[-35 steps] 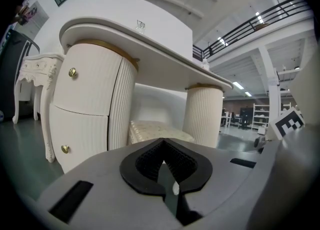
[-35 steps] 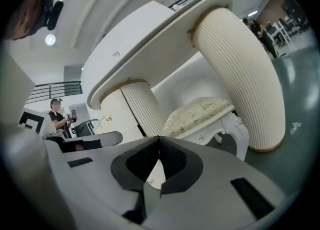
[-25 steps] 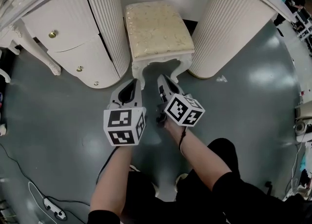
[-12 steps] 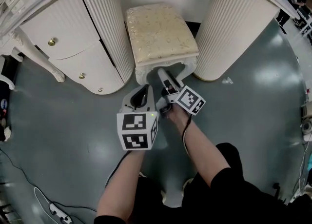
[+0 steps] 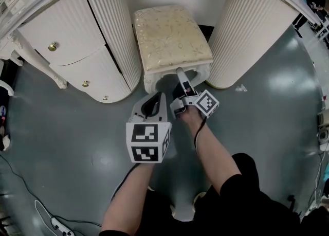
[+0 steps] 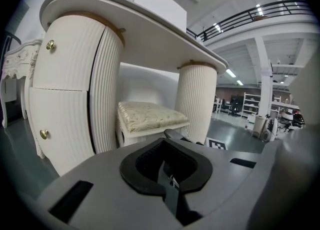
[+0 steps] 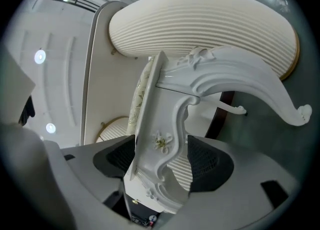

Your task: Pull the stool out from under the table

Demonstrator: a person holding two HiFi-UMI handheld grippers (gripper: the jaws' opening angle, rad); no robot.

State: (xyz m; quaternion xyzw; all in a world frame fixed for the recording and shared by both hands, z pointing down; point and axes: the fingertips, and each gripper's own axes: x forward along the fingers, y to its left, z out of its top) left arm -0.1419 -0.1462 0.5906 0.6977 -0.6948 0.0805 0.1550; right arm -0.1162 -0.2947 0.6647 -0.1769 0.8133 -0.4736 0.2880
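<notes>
The stool (image 5: pixel 172 37), white with a cream patterned cushion, stands under the dressing table between its two ribbed columns. My right gripper (image 5: pixel 181 77) reaches up to the stool's front rail. In the right gripper view the carved white rail (image 7: pixel 165 124) stands between the two black pads (image 7: pixel 207 166). The jaws have just been opening and stand wide, with a gap showing at the right pad. My left gripper (image 5: pixel 153 104) hovers above the floor a little short of the stool's front left leg. Its jaws (image 6: pixel 167 174) are shut with nothing in them; the stool (image 6: pixel 150 116) lies ahead.
A ribbed column (image 5: pixel 115 29) flanks the stool on the left and another ribbed column (image 5: pixel 252 29) on the right. A drawer unit with brass knobs (image 5: pixel 67 50) curves off to the left. Grey floor (image 5: pixel 61 142) spreads behind me; a cable and power strip (image 5: pixel 54 223) lie at bottom left.
My right gripper has pushed forward to the stool's front rail, rolled over and opened its jaws around it. The left gripper has drifted slightly right and forward.
</notes>
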